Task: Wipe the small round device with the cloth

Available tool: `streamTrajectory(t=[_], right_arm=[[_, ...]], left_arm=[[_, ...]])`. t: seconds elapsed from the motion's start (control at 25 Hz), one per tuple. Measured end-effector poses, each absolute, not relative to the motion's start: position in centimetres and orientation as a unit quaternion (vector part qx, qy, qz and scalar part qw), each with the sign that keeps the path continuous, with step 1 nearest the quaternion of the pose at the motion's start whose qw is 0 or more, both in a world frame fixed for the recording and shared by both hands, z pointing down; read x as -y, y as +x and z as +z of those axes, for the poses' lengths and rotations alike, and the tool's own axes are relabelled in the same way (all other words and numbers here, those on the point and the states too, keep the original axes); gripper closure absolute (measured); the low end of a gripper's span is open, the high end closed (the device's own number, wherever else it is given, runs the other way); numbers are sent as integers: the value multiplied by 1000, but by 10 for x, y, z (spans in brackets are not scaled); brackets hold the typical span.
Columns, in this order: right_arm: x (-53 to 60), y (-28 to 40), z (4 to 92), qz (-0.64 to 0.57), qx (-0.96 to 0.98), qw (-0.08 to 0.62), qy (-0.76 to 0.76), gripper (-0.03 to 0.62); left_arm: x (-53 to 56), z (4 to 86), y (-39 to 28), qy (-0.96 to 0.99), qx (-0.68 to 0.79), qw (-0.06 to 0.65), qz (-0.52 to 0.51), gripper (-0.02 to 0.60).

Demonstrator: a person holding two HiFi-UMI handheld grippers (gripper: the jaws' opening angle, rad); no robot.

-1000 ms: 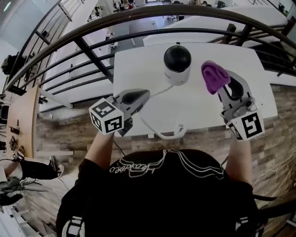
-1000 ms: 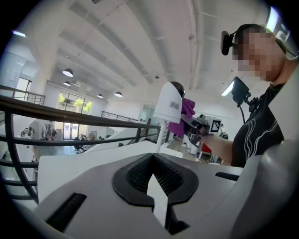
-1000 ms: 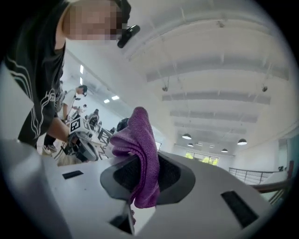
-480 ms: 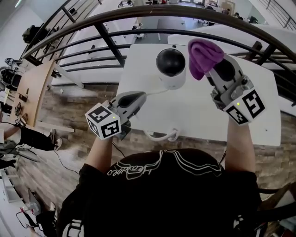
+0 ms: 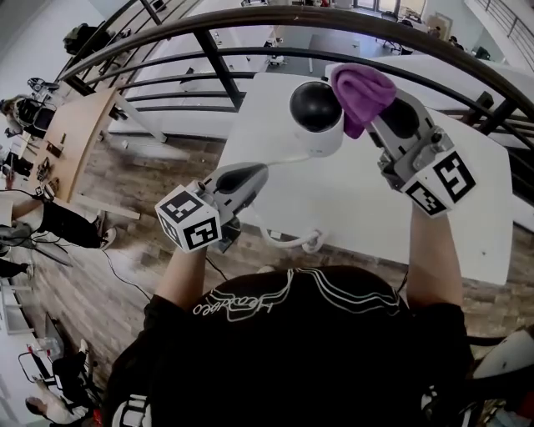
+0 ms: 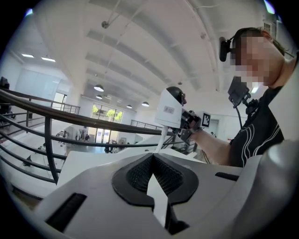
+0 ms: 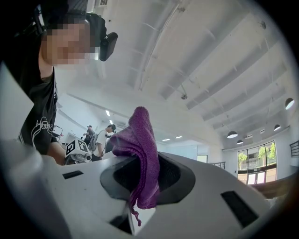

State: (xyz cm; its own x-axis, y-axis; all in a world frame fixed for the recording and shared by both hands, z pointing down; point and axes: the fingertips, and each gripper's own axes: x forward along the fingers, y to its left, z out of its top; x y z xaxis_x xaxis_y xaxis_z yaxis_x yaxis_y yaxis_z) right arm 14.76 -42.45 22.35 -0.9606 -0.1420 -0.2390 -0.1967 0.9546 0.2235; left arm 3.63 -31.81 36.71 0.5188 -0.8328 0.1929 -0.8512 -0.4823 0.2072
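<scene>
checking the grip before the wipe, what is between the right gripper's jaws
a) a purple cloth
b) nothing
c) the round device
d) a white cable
a: the right gripper view shows the purple cloth pinched between the jaws of the right gripper, its bunched end sticking out past them.

surface: white table [image 5: 377, 218] | on it: small round device [image 5: 318, 118] | white cable [image 5: 292, 244] looped near front edge

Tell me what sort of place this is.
Probably an open-plan office or lab mezzanine: a dark curved metal railing overlooks long white desks on a lower floor, and round pendant lamps hang from a high white ceiling.
</scene>
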Motion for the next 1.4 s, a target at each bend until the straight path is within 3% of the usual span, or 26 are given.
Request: streamTrajectory(t=[0.68,1.4], right_arm=[[395,156,256,181,-980,74,-44,528],[379,169,314,119,-992,43,-15,528]], left_arm=[[320,378,43,837,523,159,16,572],[310,382,46,813,555,177,-10,572]])
